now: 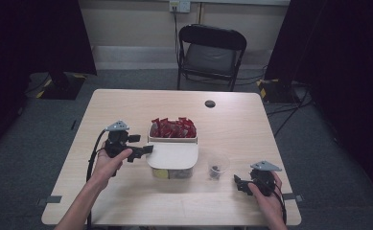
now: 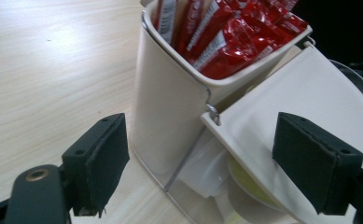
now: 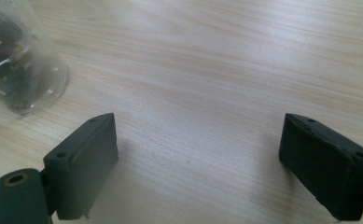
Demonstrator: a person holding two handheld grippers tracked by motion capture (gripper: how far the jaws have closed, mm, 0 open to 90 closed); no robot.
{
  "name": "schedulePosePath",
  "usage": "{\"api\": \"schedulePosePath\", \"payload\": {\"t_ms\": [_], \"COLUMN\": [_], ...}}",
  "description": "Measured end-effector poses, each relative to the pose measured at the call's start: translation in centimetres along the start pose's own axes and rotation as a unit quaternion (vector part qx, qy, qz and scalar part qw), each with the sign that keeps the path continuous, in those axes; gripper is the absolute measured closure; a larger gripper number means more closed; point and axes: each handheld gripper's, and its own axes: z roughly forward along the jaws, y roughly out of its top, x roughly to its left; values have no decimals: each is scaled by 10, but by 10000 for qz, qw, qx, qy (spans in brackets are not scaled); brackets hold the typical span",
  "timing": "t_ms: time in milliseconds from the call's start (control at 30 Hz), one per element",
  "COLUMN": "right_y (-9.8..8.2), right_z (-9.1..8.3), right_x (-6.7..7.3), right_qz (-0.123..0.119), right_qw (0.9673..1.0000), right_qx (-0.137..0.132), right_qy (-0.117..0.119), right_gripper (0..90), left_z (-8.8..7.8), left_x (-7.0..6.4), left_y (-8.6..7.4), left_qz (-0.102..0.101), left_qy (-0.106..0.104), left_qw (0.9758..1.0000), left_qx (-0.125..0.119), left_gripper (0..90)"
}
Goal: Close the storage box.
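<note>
The left gripper [image 1: 143, 151] is sitting left of centre in the high view, its jaws standing apart and straddling the near left corner of the white lid [image 1: 173, 155] that is covering the front compartment of the condiment box [image 2: 170, 116]. In the left gripper view one jaw is standing at lower left beside the box wall and the other at lower right over the lid; neither pad is pressing on anything. The red sachets [image 1: 172, 128] are filling the rear compartment, in the middle of the high view. The right gripper [image 1: 240, 184] is resting at lower right with its jaws wide apart over bare counter [image 3: 207, 70], gripping nothing, with the clear plastic cup [image 1: 217, 167] just to its left. Risk assessment: because the jaws are bracketing both lid edge and box wall, closing here is likely to clamp the wall as well, dragging or tipping the whole box and spilling sachets. A shallow bite on the thin lid is likely to slip off.
</note>
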Motion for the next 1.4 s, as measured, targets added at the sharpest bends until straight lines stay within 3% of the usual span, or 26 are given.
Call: {"api": "schedulePosePath", "payload": {"t_ms": [100,233,500,667,767,1200,1400], "right_y": [0,0,0,0,0,0,0], "right_z": [0,0,0,0,0,0,0], "right_x": [0,0,0,0,0,0,0], "right_qz": [1,2,-8,-5,-4,-6,-2], "right_qw": [10000,10000,10000,10000,10000,10000,10000], "right_qx": [0,0,4,5,6,6,6], "right_qy": [1,2,5,8,7,6,7], "right_gripper": [113,112,111,111,111,111,111], "left_z": [0,-2,-10,-23,-30,-51,-56], "left_x": [-1,-5,-6,-1,4,26,32], "left_y": [0,-1,-1,-4,-11,-47,-65], "left_qz": [5,163,125,90,-44,-76,57], "left_qy": [-4,39,-3,200,346,634,991], "left_qw": [10000,9998,9999,9997,9992,9978,9937], "left_qx": [-15,64,-38,-94,-173,158,518], "left_gripper": [177,182,185,182,181,176,178]}}
